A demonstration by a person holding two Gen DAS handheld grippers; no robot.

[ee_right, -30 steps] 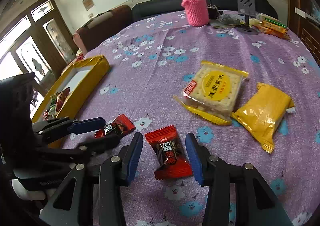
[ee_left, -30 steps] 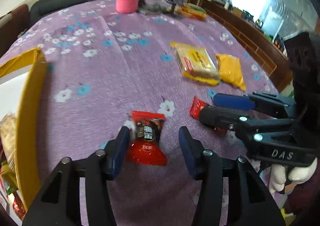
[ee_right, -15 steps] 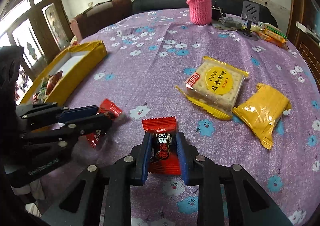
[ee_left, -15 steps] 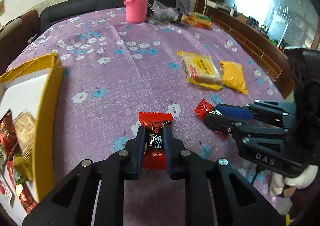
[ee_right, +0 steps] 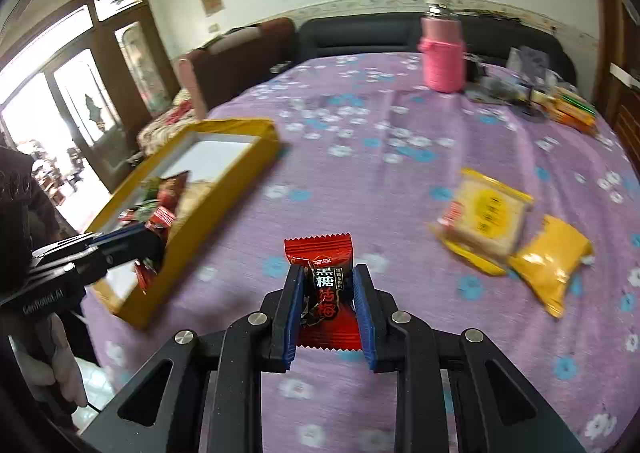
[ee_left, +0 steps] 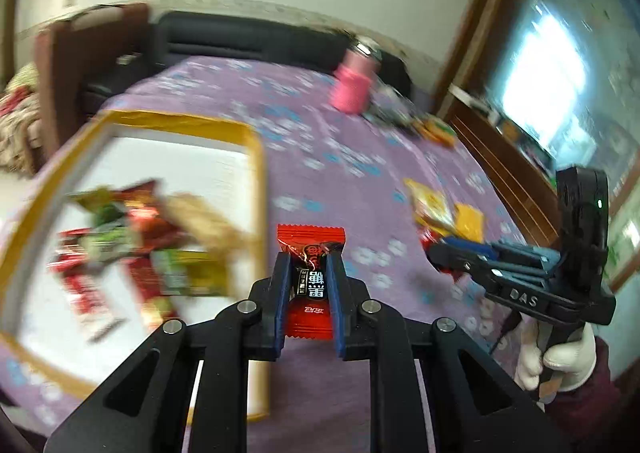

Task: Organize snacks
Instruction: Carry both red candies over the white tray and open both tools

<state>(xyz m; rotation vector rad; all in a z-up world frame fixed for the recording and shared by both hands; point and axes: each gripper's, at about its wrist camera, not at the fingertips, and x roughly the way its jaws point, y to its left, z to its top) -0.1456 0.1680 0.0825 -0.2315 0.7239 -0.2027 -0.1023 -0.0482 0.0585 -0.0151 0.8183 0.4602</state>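
While its blue pads (ee_left: 335, 285) pinch a red candy (ee_left: 311, 285), the left gripper (ee_left: 309, 265) hovers by the yellow box (ee_left: 256, 173) wall at 9 o'clock. Clamping another red sweet (ee_right: 326, 293) above the purple tablecloth (ee_right: 380, 157), the right gripper (ee_right: 326, 281) points level toward 12 o'clock.

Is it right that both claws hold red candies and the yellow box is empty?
Not quite: the yellow box already holds several wrapped snacks, as the left wrist view shows. The left claw and the right claw do each hold a red candy.
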